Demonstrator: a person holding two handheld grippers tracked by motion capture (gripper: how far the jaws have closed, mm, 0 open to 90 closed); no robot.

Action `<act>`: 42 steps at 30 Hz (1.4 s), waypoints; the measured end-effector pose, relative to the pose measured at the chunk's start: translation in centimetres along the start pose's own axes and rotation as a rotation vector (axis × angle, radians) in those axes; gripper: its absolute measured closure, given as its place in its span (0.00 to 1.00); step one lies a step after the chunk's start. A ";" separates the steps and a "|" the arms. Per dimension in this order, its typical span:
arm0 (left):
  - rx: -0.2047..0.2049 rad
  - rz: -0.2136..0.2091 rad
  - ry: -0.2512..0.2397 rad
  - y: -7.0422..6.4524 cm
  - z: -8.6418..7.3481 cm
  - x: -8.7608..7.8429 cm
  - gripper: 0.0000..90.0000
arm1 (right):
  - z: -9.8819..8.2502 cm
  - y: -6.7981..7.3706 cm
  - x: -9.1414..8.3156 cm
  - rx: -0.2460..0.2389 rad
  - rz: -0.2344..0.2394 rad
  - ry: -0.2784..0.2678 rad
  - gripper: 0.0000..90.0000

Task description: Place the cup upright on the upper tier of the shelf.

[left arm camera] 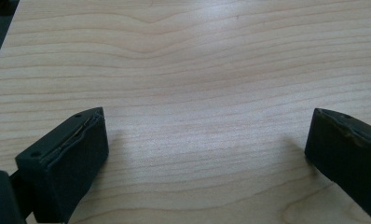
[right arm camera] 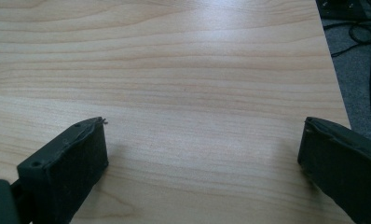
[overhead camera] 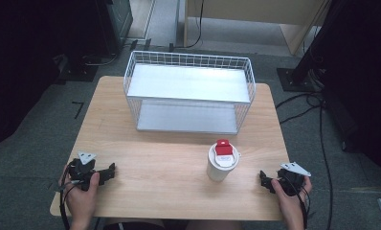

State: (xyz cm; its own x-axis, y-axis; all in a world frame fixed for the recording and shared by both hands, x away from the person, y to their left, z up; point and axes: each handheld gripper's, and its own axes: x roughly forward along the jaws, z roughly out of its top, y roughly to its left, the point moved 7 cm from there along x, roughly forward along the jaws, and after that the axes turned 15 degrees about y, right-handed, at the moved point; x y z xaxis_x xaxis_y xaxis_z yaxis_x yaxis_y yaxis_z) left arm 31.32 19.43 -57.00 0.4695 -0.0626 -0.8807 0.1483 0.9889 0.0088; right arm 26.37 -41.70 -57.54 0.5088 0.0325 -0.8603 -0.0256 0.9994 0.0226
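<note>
Grey carpet and loose cables ring the pale wooden surface [overhead camera: 145, 143], with a white two-tier wire rack [overhead camera: 188, 93] at the back. Front-right of centre stands a white lidded cup with a red flip tab [overhead camera: 222, 161]; probably light, rigid, slick, so best grabbed mid-body. Left claw [overhead camera: 108, 172] and right claw [overhead camera: 264, 179] both rest wide open, empty.

Before me, a pale wood-grain surface [overhead camera: 145, 158] carries a white wire basket [overhead camera: 188, 91] with a grey-white shelf at the far side and a white cup [overhead camera: 221, 165] with a red-and-white lid at near right. My left gripper [overhead camera: 113, 168] and right gripper [overhead camera: 262, 176] are black, over grey floor [overhead camera: 30, 143].
</note>
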 end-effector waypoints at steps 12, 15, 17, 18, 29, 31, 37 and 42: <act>0.000 0.000 0.000 0.0 0.0 0.0 0.00 | 0.2 2.7 -0.8 -0.057 0.000 -0.025 0.01; 0.000 0.000 0.000 0.0 0.0 0.0 0.00 | 0.5 3.9 -1.0 -0.082 0.020 -0.040 0.01; 0.000 0.000 0.000 0.0 0.0 0.0 0.00 | 0.6 4.3 -1.1 -0.094 0.025 -0.043 0.01; 0.000 -0.001 0.000 0.0 0.0 0.0 0.00 | 0.6 4.8 -1.2 -0.105 0.032 -0.047 0.01; 0.000 0.000 0.000 0.0 0.0 0.0 0.00 | 0.8 9.1 -2.4 -0.199 0.133 -0.083 0.01; 0.000 0.000 0.000 0.0 0.0 0.0 0.00 | 0.8 9.5 -2.4 -0.211 0.142 -0.087 0.01; 0.000 0.000 0.000 0.0 0.0 0.0 0.00 | 0.8 11.5 -2.9 -0.267 0.182 -0.101 0.01; 0.000 0.000 0.000 0.0 0.0 0.0 0.00 | 0.8 13.4 -3.9 -0.313 0.244 -0.130 0.01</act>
State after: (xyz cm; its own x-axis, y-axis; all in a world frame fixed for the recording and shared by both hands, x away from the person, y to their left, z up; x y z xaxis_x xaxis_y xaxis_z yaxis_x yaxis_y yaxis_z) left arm 31.32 19.43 -57.00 0.4695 -0.0628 -0.8807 0.1483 0.9889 0.0086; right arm 24.76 -28.40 -53.50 0.5593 0.2886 -0.7771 -0.4090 0.9115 0.0441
